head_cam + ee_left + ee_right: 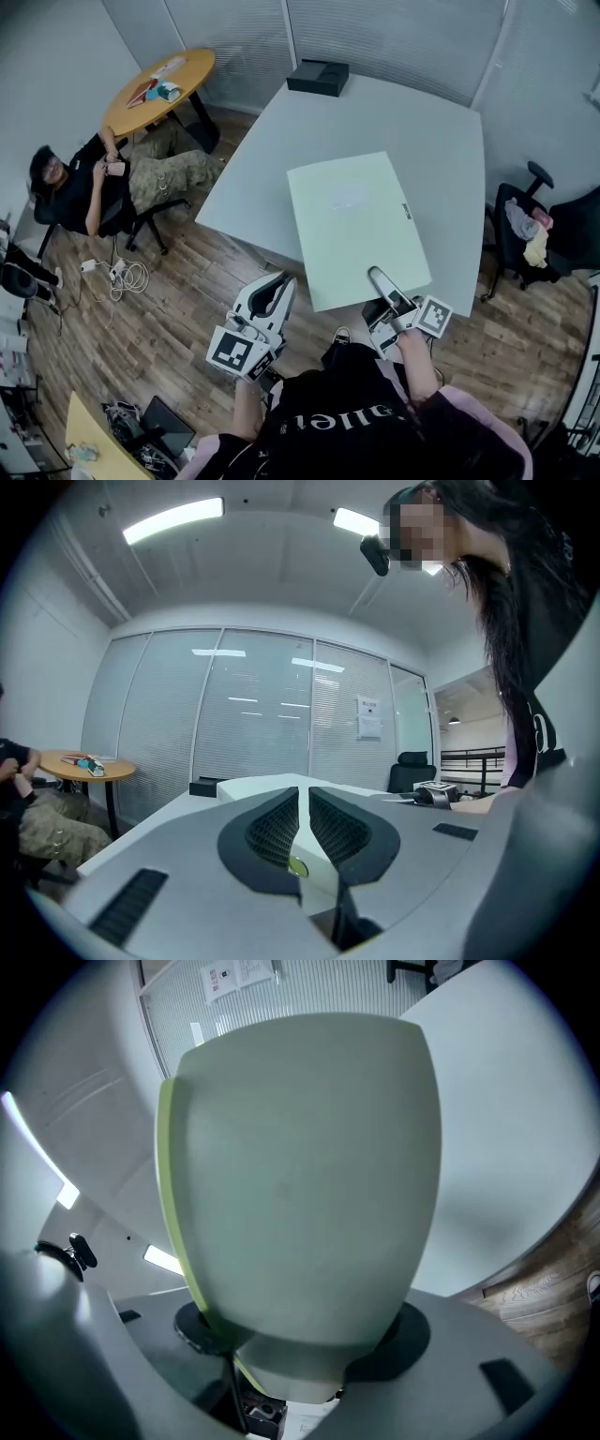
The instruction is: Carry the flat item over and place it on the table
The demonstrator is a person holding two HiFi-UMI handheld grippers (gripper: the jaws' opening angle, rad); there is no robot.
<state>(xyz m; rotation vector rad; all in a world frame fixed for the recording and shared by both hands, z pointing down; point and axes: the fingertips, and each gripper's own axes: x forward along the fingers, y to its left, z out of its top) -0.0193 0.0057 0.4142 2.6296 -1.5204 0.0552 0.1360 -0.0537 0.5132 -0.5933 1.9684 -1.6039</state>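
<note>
Grey worktop [281,131] lies under the pale-green flat board [352,220], clamped at its edge by right tongs [379,279], left tongs [277,285] shut empty; placing seems underway, needing lowering, then release.

Bright ceiling strip lights, soft shadows, fisheye-warped edges.

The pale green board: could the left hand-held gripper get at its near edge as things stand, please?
Probably yes: the left hand-held gripper hangs just off the board's near left corner with nothing between, but its jaws are shut and must open first.
</note>
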